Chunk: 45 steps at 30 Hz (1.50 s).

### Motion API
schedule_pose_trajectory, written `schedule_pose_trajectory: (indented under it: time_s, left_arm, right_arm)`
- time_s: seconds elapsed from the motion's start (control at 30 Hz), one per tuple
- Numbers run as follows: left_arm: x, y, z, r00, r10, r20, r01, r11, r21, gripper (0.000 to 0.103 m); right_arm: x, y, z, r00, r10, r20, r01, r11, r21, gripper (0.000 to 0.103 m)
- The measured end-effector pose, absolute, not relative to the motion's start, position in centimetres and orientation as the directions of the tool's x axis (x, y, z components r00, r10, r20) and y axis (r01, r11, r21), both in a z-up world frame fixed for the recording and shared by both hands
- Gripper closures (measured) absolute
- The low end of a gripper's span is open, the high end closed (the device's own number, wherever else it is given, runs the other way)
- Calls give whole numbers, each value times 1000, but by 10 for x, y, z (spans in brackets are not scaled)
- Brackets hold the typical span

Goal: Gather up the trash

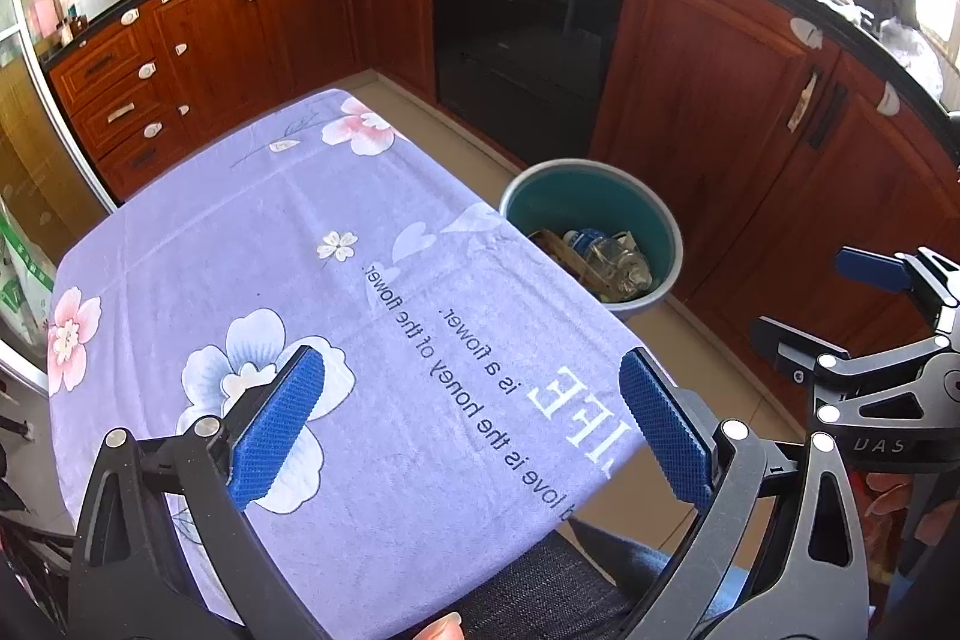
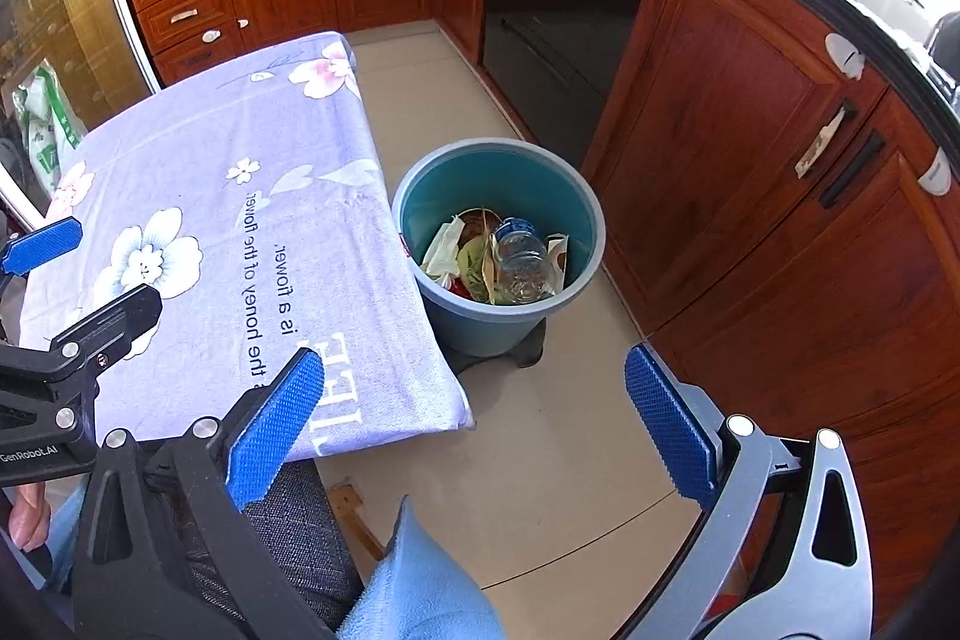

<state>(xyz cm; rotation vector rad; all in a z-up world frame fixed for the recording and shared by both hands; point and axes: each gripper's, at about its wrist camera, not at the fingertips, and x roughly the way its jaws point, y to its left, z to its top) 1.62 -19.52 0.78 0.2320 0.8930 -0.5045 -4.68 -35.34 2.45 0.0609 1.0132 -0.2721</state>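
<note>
Both tools, left tool (image 1: 471, 424) and right tool (image 2: 474, 424), are being held released and empty over the bare cloth-covered surface (image 1: 252, 244), since trash is already lying in the bin (image 2: 585, 214) beside its right edge.

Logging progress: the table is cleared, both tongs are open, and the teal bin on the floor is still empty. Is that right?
Not quite. The teal bin is not empty: the right wrist view shows a clear plastic bottle, paper and wrappers inside. The rest holds: left tongs and right tongs are open, and nothing lies on the table.
</note>
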Motion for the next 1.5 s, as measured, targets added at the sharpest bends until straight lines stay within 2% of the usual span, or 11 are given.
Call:
schedule_pose_trajectory:
  time_s: [1.5]
  left_arm:
    - [23, -199, -9, 490, -292, -822, 512, 859, 0, 4]
  right_arm:
    - [-45, -368, 11, 474, -208, -856, 296, 953, -67, 6]
